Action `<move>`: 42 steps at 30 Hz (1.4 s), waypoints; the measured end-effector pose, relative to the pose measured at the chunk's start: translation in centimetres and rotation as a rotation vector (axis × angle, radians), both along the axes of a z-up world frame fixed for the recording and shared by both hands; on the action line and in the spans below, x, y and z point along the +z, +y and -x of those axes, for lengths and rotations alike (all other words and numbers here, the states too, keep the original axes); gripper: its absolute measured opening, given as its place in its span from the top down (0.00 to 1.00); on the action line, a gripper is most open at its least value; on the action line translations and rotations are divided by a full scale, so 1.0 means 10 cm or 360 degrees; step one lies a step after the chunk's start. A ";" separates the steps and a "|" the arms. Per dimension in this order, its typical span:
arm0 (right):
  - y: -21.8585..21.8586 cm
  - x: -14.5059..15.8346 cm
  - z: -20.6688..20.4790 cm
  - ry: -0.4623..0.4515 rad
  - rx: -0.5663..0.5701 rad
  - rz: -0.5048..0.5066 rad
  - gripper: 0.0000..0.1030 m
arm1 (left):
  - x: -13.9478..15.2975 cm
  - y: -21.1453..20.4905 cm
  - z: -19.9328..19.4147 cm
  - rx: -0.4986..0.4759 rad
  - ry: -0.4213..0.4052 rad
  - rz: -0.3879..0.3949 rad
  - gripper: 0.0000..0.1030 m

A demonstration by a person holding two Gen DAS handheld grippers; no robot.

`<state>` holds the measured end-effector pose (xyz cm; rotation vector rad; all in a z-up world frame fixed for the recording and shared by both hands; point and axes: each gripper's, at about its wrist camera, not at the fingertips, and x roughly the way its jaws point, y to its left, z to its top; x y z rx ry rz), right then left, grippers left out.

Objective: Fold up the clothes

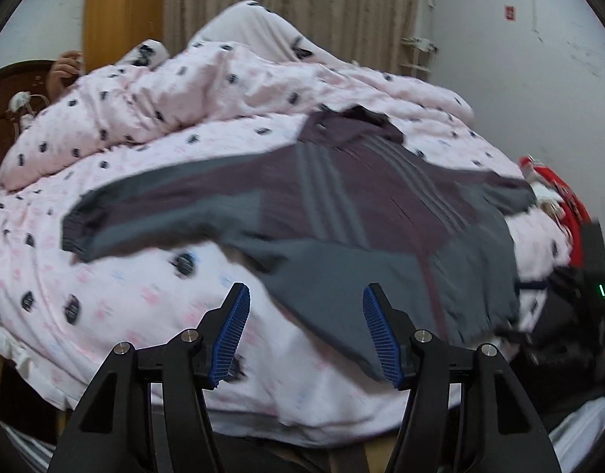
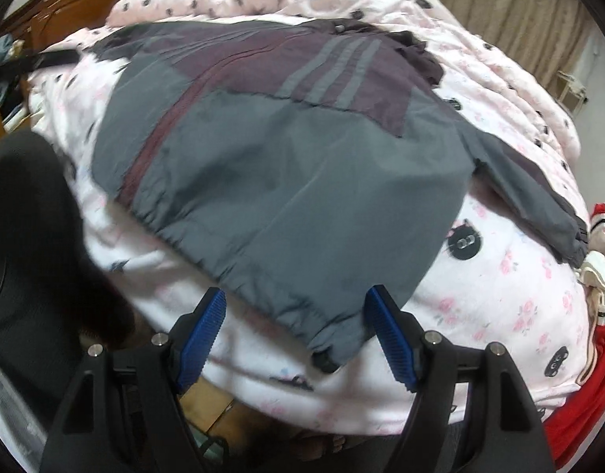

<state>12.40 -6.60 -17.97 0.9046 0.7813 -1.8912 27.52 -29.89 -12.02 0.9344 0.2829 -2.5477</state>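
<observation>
A grey and purple jacket (image 2: 279, 149) lies spread out on the pink bed (image 2: 499, 276). The left hand-held gripper (image 1: 306, 331) is open and holds nothing. The right hand-held gripper (image 2: 298, 335) is open too, just over the jacket's hem.

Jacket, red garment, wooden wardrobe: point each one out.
jacket (image 2: 286, 165), right wrist view, on the grey front panel.
red garment (image 2: 578, 390), right wrist view, on the red cloth at the bed's edge.
wooden wardrobe (image 1: 121, 15), left wrist view, on its door.

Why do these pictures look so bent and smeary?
Left wrist view: the fisheye lens bows the pink patterned quilt into a dome, with dark corners; the grey-and-maroon striped jacket is smeared by motion blur. Right wrist view: same bulging, jacket softly blurred, flat indoor light, no glare.
</observation>
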 end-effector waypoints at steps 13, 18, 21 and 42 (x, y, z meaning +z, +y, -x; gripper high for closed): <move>-0.08 -0.10 0.00 0.0166 -0.0050 -0.0111 0.27 | -0.25 0.44 0.01 -0.0120 -0.0060 -0.0039 0.47; -0.03 0.09 0.09 0.0225 -0.0150 -0.0002 0.27 | -0.32 0.53 0.09 -0.0165 -0.0092 -0.0032 0.47; 0.03 0.24 0.15 0.0255 -0.0208 0.0086 0.27 | -0.35 0.64 0.16 -0.0235 -0.0091 -0.0056 0.47; 0.20 0.86 0.25 0.0312 -0.0388 0.0418 0.27 | -0.55 0.92 0.54 -0.0095 -0.0107 0.0152 0.47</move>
